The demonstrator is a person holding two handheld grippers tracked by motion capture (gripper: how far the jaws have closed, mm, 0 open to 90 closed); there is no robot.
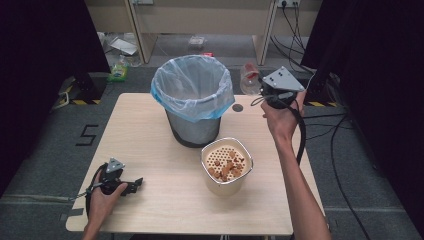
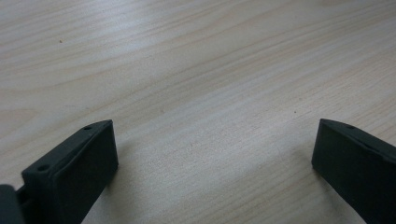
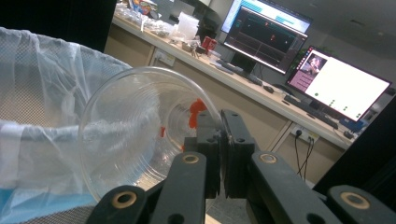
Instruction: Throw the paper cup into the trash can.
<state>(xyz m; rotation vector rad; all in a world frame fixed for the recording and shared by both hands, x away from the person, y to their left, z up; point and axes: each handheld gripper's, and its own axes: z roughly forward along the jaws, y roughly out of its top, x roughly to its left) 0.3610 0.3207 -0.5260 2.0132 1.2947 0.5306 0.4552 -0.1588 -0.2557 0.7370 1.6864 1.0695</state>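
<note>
My right gripper (image 1: pixel 264 90) is raised beside the bin's right rim, shut on the wall of a clear plastic cup (image 1: pixel 249 77). In the right gripper view the cup (image 3: pixel 135 130) lies on its side with its mouth toward the bin, and red smears show inside it. The pads of the right gripper (image 3: pixel 220 140) pinch its thin wall. A grey bin (image 1: pixel 192 95) lined with a pale blue bag (image 3: pixel 42 116) stands at the table's back middle. My left gripper (image 1: pixel 136 184) rests on the table at the front left, open. Between the jaws of the left gripper (image 2: pixel 215 154) there is bare wood.
A cream container (image 1: pixel 227 186) with a perforated insert holding brownish scraps stands right in front of the bin. The light wooden table (image 1: pixel 150 135) has a small dark round hole (image 1: pixel 237 107) near its back right. Monitors and a cluttered desk lie beyond.
</note>
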